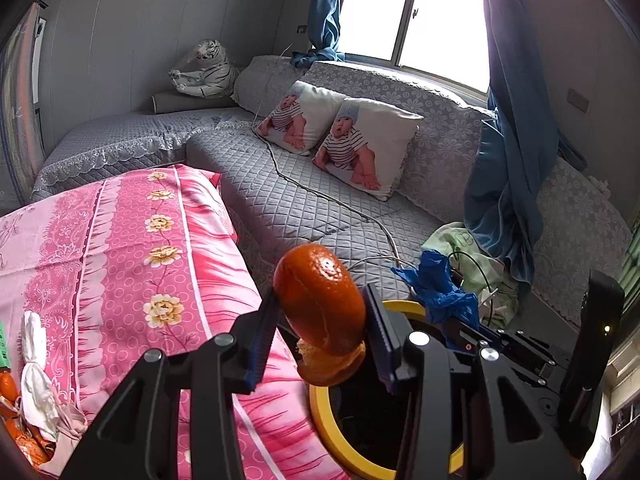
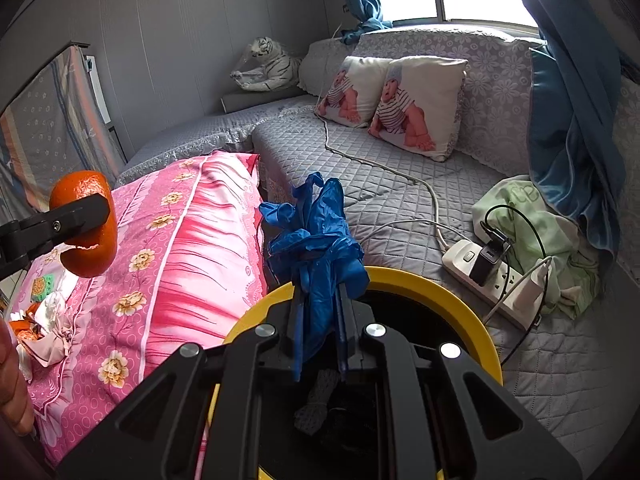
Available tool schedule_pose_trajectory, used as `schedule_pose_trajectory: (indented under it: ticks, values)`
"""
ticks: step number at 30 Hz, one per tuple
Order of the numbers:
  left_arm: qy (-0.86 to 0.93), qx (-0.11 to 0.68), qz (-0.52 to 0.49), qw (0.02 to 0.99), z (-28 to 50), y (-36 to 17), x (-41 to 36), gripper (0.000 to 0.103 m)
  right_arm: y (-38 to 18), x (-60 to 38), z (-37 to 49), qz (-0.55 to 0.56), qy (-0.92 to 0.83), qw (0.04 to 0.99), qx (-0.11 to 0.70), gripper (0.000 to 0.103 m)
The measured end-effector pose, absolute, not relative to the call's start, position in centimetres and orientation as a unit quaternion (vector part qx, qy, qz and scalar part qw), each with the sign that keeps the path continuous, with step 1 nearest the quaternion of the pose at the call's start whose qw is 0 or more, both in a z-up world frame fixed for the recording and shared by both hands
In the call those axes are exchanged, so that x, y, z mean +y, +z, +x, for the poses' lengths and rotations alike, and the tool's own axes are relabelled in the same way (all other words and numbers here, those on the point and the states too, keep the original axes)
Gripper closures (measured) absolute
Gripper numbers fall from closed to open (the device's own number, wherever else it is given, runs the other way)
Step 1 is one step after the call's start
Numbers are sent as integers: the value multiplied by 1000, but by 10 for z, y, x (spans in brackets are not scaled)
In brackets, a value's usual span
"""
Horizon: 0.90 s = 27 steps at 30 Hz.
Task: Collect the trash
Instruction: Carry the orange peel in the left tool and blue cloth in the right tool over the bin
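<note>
Matte black left tongs (image 1: 320, 320) with blue ribbed pads, silver round screws, matching right tongs (image 2: 320, 320)

Two baby-print pillows (image 2: 394, 102) lean on the sofa, beside one plush tiger (image 2: 269, 65). One power strip (image 2: 493, 282) lies there (two plugs in it). One yellow-rimmed bin (image 2: 460, 294), one orange peel (image 1: 322, 312), one blue bag (image 2: 318, 248).

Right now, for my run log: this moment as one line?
left gripper: shut on orange peel | right gripper: shut on blue bag | both over yellow-rimmed bin
</note>
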State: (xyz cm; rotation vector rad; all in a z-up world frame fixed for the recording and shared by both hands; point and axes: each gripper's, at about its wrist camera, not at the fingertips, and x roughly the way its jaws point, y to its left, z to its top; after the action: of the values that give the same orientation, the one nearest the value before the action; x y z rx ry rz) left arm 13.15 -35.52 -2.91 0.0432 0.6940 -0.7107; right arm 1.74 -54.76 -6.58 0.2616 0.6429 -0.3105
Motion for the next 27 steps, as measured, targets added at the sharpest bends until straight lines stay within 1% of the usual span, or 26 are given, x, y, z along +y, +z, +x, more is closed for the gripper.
schedule_pose_trajectory:
  ticks: [11,27]
  values:
    - [-358,372,45,855,125,-69,-396,62,-91,-565,15,137,-181,915,335,91]
    - [-361,433,90,821,123,-126,-425,62,-119,-582,7,157,-207,895,362,91]
